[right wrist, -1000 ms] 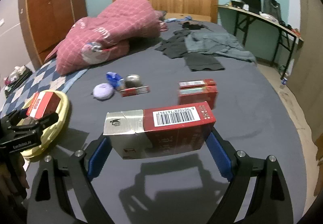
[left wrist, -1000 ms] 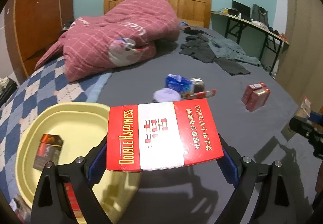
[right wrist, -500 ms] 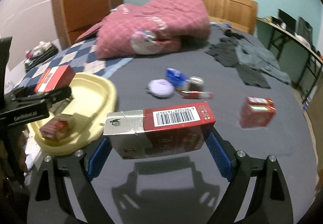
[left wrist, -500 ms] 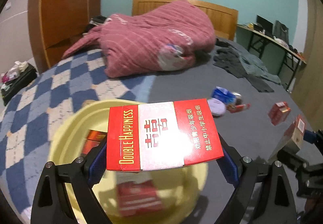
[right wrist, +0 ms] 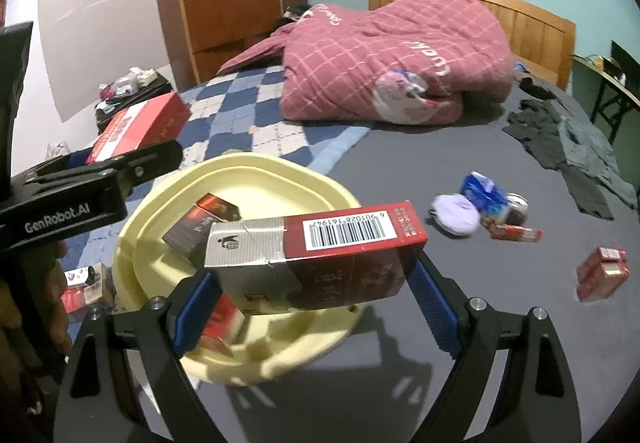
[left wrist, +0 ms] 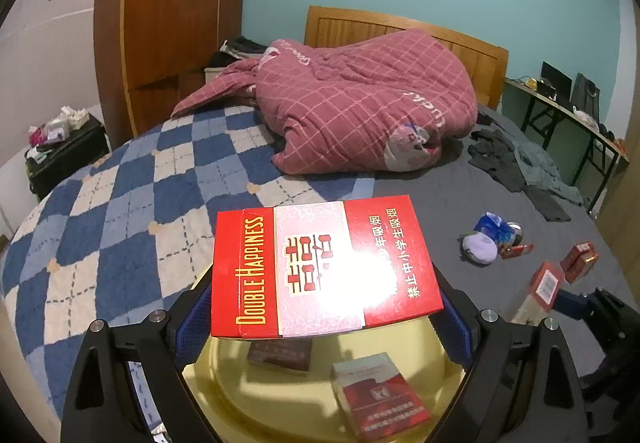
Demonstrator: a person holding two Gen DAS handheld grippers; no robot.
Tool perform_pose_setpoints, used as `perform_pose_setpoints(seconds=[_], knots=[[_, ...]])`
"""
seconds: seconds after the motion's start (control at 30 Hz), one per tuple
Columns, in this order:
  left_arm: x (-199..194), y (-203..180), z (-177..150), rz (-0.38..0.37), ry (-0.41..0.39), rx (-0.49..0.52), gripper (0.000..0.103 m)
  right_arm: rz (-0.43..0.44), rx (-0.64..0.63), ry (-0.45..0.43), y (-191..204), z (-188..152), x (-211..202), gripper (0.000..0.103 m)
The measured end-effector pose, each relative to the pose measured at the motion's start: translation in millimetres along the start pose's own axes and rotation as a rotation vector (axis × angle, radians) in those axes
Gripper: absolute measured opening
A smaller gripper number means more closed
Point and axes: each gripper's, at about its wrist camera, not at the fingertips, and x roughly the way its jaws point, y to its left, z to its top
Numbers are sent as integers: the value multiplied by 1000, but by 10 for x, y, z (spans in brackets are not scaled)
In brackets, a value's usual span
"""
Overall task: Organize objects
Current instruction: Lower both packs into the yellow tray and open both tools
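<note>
My left gripper [left wrist: 324, 317] is shut on a red Double Happiness carton [left wrist: 324, 263], held flat above the yellow basin [left wrist: 248, 383]. In the basin lie a dark pack [left wrist: 280, 355] and a red pack [left wrist: 380, 399]. My right gripper [right wrist: 316, 295] is shut on a red and silver carton [right wrist: 344, 255] with a barcode, over the near right part of the yellow basin [right wrist: 272, 179]. In the right wrist view the left gripper [right wrist: 100, 179] stands at the far left with its red carton [right wrist: 140, 127]. Both cartons hide parts of the basin.
On the grey sheet to the right lie a purple pouch [right wrist: 456, 213], a blue packet [right wrist: 480, 191], a small jar [right wrist: 516, 207], a red tube [right wrist: 516, 233] and two red packs [right wrist: 602, 273]. A pink quilt [right wrist: 392, 55] and dark clothes [right wrist: 568, 139] lie further back. Small packs [right wrist: 84, 283] sit left of the basin.
Both grippers have swung left with their cartons. The left one now hangs over the basin and the right one has come up to the basin's near right side.
</note>
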Motion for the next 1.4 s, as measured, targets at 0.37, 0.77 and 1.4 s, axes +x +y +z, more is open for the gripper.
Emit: perform_pose_setpoints(seconds=[0.37, 0.77, 1.4], knots=[[594, 510, 39, 12, 141, -64, 93, 29, -71, 77, 307, -11, 526, 89], [1005, 543, 12, 35, 193, -79, 93, 44, -57, 103, 399, -6, 767, 89], [1411, 401, -106, 69, 288, -29, 93, 16, -34, 160, 341, -40, 1150, 89]])
